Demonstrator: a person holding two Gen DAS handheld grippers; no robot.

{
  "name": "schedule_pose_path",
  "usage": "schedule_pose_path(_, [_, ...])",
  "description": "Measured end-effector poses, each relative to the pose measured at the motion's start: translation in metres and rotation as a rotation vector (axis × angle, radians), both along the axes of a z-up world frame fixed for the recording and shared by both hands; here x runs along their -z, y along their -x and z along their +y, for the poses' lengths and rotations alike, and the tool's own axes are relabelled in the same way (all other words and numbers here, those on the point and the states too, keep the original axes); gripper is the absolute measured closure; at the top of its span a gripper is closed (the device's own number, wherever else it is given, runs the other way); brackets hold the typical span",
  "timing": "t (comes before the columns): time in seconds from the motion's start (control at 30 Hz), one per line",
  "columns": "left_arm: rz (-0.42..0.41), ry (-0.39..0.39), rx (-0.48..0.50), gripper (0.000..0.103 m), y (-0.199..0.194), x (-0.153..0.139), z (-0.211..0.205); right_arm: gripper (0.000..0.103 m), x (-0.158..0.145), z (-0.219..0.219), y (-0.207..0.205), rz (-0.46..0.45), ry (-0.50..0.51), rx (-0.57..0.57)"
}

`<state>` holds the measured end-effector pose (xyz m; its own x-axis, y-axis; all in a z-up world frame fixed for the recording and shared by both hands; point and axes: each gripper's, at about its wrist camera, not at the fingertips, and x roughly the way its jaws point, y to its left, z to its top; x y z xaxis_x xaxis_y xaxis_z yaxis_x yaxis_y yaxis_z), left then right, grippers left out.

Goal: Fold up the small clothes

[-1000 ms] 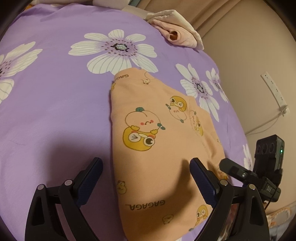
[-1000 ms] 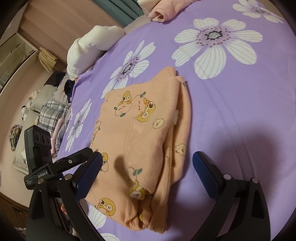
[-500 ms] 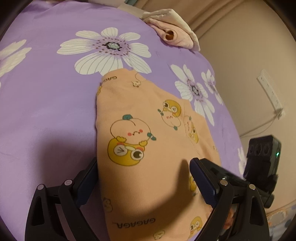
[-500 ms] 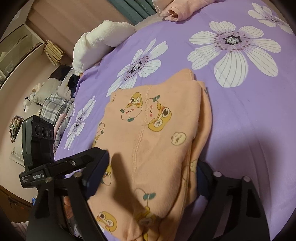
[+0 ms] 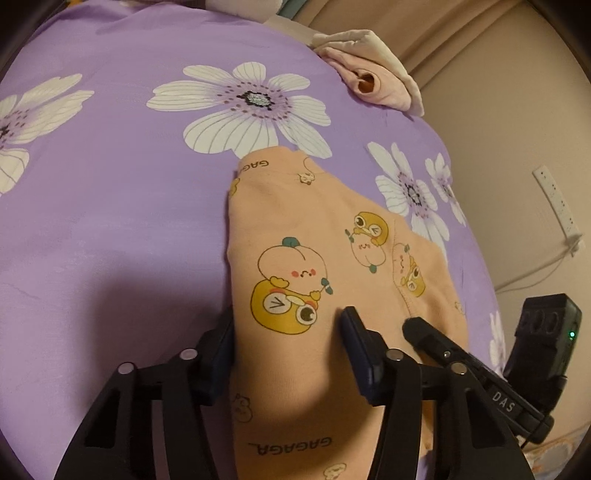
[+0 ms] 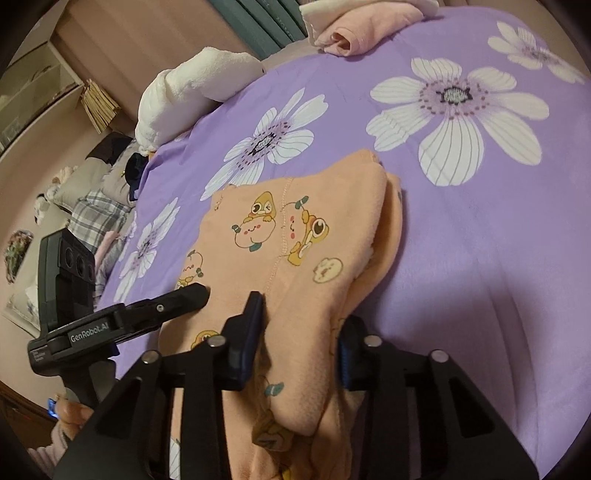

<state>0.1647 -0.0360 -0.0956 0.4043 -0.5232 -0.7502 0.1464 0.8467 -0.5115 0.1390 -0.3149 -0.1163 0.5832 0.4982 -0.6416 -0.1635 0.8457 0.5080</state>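
Observation:
A folded peach garment with cartoon prints (image 5: 314,258) lies on the purple flowered bed cover (image 5: 110,221). My left gripper (image 5: 288,347) has closed in on the garment's near left part, one finger at its left edge and the other pressed onto its top. My right gripper (image 6: 299,332) grips the thick folded right edge of the same garment (image 6: 314,236), with cloth bunched between its fingers. Each gripper shows in the other's view, the right one (image 5: 443,350) and the left one (image 6: 177,302).
A rolled pink garment (image 5: 369,85) lies at the far edge of the bed, also seen in the right wrist view (image 6: 354,29). A white pillow (image 6: 192,88) sits at the bed's far left corner. A wall socket strip (image 5: 554,199) is to the right.
Both grippers moved forward over the garment and their fingers closed from wide open onto the cloth. The garment's near end has bunched up between them.

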Motion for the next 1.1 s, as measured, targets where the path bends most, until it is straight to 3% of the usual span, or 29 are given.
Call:
schedule_pose_path(0.17, [-0.027,-0.025,0.014,0.062,0.003,-0.002,-0.005,0.076,-0.006,0.009,0.003,-0.033,0.074,0.009])
schedule_pose_path(0.5, [-0.088,-0.021,0.035,0.079,0.012,-0.017,-0.005,0.082,-0.018,0.011,0.021,-0.091,0.068,0.026])
schedule_pose_path(1.1, [-0.128,0.025,0.041,0.079,0.042,-0.036,0.006,0.085,-0.045,0.029,0.056,-0.166,0.044,0.000])
